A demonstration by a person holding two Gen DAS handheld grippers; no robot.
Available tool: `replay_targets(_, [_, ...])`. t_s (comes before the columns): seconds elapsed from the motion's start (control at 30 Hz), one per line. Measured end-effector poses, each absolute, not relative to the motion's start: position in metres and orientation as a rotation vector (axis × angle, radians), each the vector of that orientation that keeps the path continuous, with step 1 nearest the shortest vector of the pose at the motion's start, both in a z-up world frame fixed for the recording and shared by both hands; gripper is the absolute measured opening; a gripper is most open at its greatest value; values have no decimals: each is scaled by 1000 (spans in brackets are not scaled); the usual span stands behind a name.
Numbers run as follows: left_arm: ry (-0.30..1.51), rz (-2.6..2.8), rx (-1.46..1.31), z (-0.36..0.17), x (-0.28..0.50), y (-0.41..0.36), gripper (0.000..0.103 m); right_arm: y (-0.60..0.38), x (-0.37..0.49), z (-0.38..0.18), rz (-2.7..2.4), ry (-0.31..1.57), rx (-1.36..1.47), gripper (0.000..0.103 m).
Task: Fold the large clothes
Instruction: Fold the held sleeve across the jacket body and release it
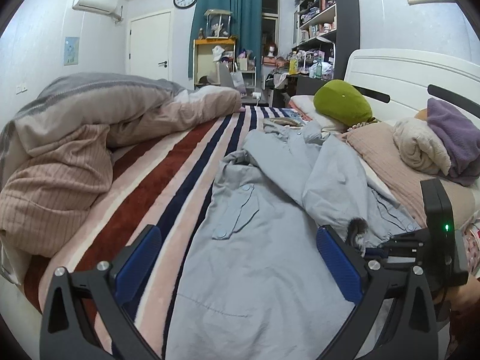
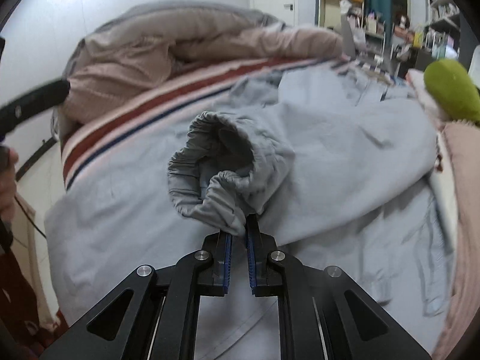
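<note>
A large light blue jacket (image 1: 255, 240) lies spread on the striped blanket (image 1: 168, 174) of a bed. My left gripper (image 1: 237, 258) is open and empty, just above the jacket's lower body. In the right wrist view my right gripper (image 2: 238, 234) is shut on the elastic cuff (image 2: 222, 174) of the jacket's sleeve and holds it lifted above the jacket body (image 2: 330, 156). The right gripper's body (image 1: 432, 240) shows at the right edge of the left wrist view, by the sleeve end.
A bunched pink-grey duvet (image 1: 99, 126) fills the bed's left side. A green plush pillow (image 1: 342, 102), a pink pillow (image 1: 384, 156) and rolled cream and purple cloths (image 1: 435, 144) lie by the white headboard (image 1: 405, 72). Shelves and a desk stand beyond.
</note>
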State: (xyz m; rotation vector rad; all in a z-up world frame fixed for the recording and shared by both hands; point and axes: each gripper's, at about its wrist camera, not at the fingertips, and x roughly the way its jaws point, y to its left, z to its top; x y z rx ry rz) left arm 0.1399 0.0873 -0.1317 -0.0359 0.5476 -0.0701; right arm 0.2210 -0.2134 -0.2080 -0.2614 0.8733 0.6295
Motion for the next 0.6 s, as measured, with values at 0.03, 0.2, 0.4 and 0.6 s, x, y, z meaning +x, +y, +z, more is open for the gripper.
replay_targets(0.03, [551,-72,-39,-133,141,88,102,-215,220,-210,628,877,-265,5])
replay_targets(0.2, [555,-72,-42,-134,142,86,102,-224,210,-193,655,865,-275,15])
replay_targets(0.4, [565,-69,-48,-136,141,84,102,-203,205,-193,714,856,-233,47])
replay_targets(0.6, [553,-66,-35,-130,134,85,102,-189,207,-215,728,906,-236,57])
